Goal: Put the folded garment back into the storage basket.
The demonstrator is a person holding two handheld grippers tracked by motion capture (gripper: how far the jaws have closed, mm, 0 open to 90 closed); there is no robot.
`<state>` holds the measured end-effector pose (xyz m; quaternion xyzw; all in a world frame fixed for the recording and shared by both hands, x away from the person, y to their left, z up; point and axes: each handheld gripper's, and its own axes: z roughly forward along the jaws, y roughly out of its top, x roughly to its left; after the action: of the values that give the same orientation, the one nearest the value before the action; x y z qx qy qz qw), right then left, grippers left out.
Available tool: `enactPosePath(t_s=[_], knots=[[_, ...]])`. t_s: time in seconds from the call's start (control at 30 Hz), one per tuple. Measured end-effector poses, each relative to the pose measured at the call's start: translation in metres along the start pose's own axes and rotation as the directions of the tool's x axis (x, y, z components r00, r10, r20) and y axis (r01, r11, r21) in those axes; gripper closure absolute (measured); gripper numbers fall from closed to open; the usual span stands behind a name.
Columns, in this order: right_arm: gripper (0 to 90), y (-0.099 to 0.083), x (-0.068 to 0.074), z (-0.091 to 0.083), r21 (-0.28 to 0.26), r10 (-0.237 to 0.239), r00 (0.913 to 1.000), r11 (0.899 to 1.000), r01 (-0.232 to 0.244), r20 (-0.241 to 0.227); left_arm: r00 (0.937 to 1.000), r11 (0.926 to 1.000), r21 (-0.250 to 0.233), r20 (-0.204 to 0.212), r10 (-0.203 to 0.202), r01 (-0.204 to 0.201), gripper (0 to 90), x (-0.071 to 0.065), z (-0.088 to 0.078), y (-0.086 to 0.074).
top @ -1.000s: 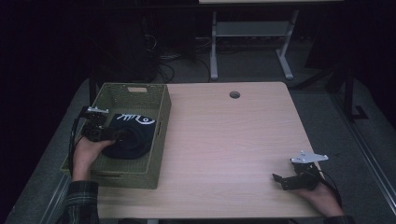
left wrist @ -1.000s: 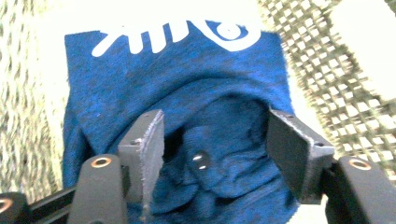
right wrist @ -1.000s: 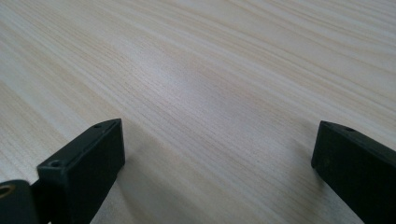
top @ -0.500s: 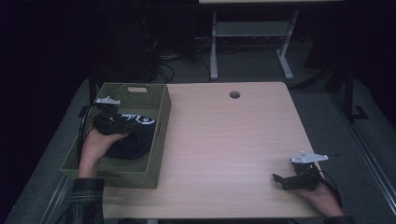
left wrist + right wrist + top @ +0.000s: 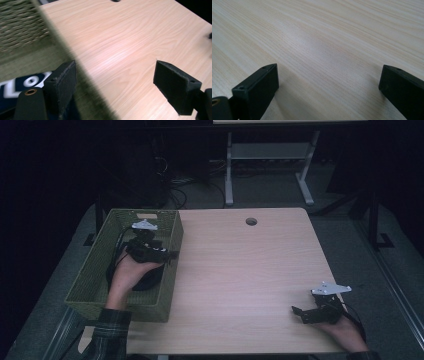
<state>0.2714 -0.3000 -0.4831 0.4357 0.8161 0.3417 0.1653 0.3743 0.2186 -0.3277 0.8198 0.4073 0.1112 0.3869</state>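
Observation:
A green woven basket (image 5: 87, 280) stands on the left part of the wooden table (image 5: 240, 270). In it lies a dark cloth item with white lettering (image 5: 150, 281), whose navy and white print (image 5: 25, 82) shows at the lower left of the left gripper view. My left gripper (image 5: 167, 255) hovers over the basket's right wall and points toward the table. Its jaws have just been opening and stand wide apart (image 5: 115, 82), with only the blurred basket rim (image 5: 75, 60) passing beneath them. My right gripper (image 5: 298, 314) rests open near the front right edge, over bare wood (image 5: 324, 37).
A round cable hole (image 5: 251, 221) sits near the table's far edge. Behind the table stand the grey legs of another desk (image 5: 229, 175), and cables (image 5: 175, 180) lie on the dark floor. Wood stretches between the basket and the right hand.
My left gripper has risen off the dark item and moved right to the basket's right wall, its jaws wider apart. The item stays in the basket. The right hand has not moved.

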Motion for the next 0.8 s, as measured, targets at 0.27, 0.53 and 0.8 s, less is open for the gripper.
enactPosePath(t_s=[0.27, 0.53, 0.8], knots=[[2.4, 0.000, 0.000, 0.000, 0.000, 0.000, 1.0000, 1.000, 0.000, 0.000, 0.9976, 0.9986, -0.013, 0.047, 0.051, -0.050, 18.2, -0.033, 0.026, 0.009], [2.4, 0.000, 0.000, 0.000, 0.000, 0.000, 1.0000, 1.000, 0.000, 0.000, 0.9929, 0.9956, -0.006, 0.074, 0.094, -0.094, 17.1, -0.063, 0.055, 0.006], [2.4, 0.000, 0.000, 0.000, 0.000, 0.000, 1.0000, 1.000, 0.000, 0.000, 0.9879, 0.9915, 0.004, 0.087, 0.129, -0.130, 16.3, -0.091, 0.082, -0.005]])
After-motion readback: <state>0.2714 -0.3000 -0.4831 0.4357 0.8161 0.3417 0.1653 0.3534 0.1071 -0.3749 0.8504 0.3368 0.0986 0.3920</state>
